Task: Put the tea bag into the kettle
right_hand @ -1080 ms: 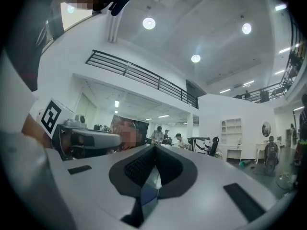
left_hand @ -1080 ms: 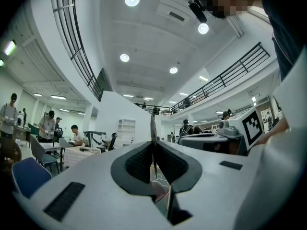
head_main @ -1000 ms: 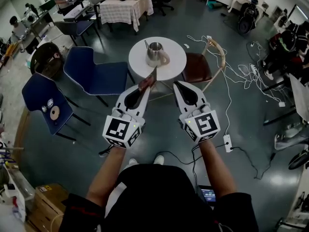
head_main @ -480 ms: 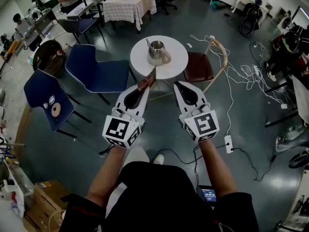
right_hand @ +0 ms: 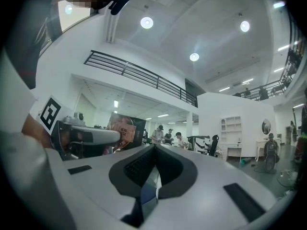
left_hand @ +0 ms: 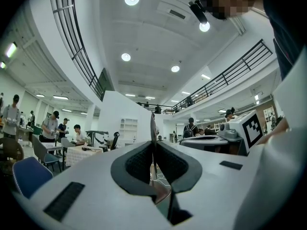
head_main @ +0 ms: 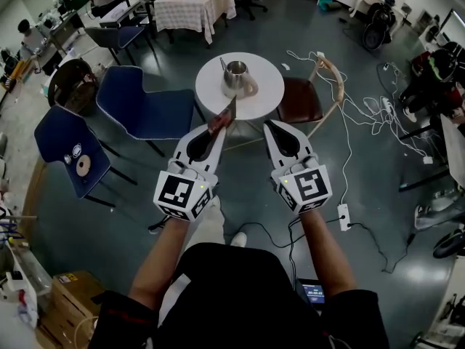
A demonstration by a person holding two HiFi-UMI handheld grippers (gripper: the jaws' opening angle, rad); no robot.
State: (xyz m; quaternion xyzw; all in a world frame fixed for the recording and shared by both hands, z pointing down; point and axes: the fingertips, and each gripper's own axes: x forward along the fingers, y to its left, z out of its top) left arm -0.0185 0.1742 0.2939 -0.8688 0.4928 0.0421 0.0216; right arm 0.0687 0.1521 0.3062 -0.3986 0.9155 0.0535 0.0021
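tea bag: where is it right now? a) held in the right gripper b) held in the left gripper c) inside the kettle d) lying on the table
b: the left gripper is shut on the tea bag, well apart from the kettle on the table.

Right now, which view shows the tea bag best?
Right gripper view: it shows the tea bag flat-on, with its printed face visible. The left gripper view shows it only edge-on, pinched in the left claw. In the head view it is small and tilted, sticking out past that claw.
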